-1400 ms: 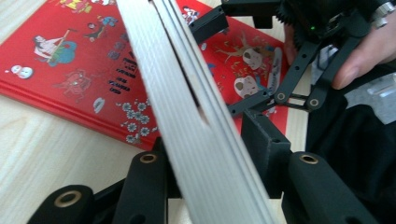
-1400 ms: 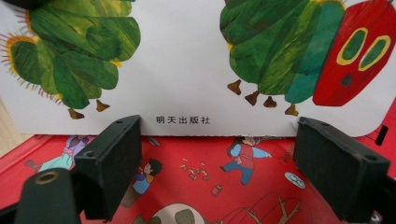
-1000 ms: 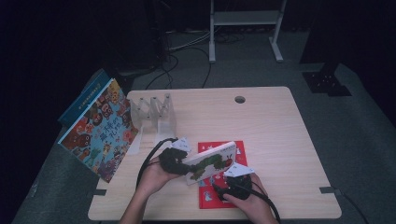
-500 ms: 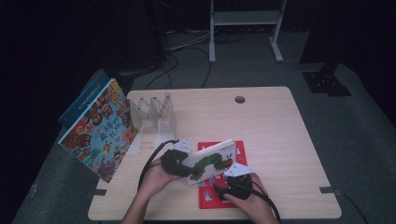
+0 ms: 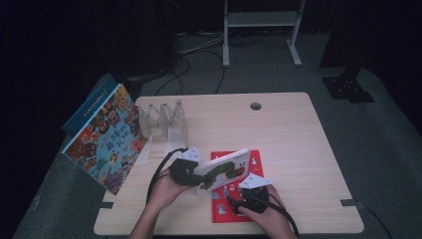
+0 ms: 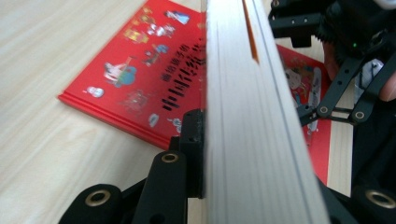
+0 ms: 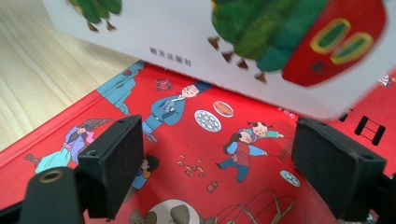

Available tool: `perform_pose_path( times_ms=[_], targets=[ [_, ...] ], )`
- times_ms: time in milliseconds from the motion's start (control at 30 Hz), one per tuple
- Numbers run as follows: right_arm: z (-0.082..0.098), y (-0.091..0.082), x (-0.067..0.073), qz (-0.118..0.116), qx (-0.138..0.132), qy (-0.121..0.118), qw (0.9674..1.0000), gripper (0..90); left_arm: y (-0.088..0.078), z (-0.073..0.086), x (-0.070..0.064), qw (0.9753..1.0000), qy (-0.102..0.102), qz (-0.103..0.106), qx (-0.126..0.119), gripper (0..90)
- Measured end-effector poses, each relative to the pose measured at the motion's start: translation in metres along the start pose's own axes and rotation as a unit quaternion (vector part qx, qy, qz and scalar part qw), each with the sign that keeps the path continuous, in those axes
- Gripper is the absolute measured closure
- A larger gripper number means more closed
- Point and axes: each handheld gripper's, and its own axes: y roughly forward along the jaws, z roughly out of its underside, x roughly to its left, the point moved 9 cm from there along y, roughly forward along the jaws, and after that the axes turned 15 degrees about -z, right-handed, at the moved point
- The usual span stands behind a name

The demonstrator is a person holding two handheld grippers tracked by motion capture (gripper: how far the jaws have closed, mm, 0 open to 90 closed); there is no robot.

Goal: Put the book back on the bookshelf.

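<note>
Caterpillar book is gripped on edge by the left claw, above the near middle of the counter. In the left gripper view, black pads press against the pale page block of that book, one on each side; the jaws have just been closing further on it. Book is lifted at a tilt, its white cover with the green caterpillar and red head facing the person.

Red book lies flat on the counter directly beneath, its cover showing small painted figures. Lower edge of the caterpillar book hangs just over it; whether the two touch cannot be told.

Right claw rests low over the red book at the counter's near edge, jaws parted with nothing between the pads.

Clear plastic rack stands at the far left of the counter. Large picture book leans at the counter's left edge, with a blue book behind it.
</note>
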Motion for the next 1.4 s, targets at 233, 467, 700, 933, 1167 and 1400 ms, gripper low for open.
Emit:
perform_pose_path(
  times_ms=[233,467,700,933,1167,1400],
  targets=[
    [0.0,0.0,0.0,0.0,0.0,0.0,1.0,16.0,-0.022,0.002,0.014,0.9997,-0.017,-0.013,-0.013,75.5],
    [0.0,0.0,0.0,-0.001,0.0,0.001,1.0,16.0,-0.054,0.013,0.031,0.9983,-0.045,-0.026,-0.028,75.5],
    [0.0,0.0,0.0,-0.001,0.0,-0.001,1.0,16.0,-0.085,0.03,0.05,0.9949,-0.074,-0.053,-0.041,75.4],
    [0.0,0.0,0.0,-0.001,-0.001,0.0,1.0,16.0,-0.11,0.052,0.067,0.9906,-0.105,-0.071,-0.051,75.4],
    [0.0,0.0,0.0,-0.001,-0.001,0.0,1.0,16.0,-0.136,0.073,0.085,0.9835,-0.136,-0.106,-0.054,75.4],
    [0.0,0.0,0.0,-0.001,-0.001,0.001,1.0,16.0,-0.143,0.08,0.1,0.9773,-0.148,-0.142,-0.053,75.3]
  ],
)
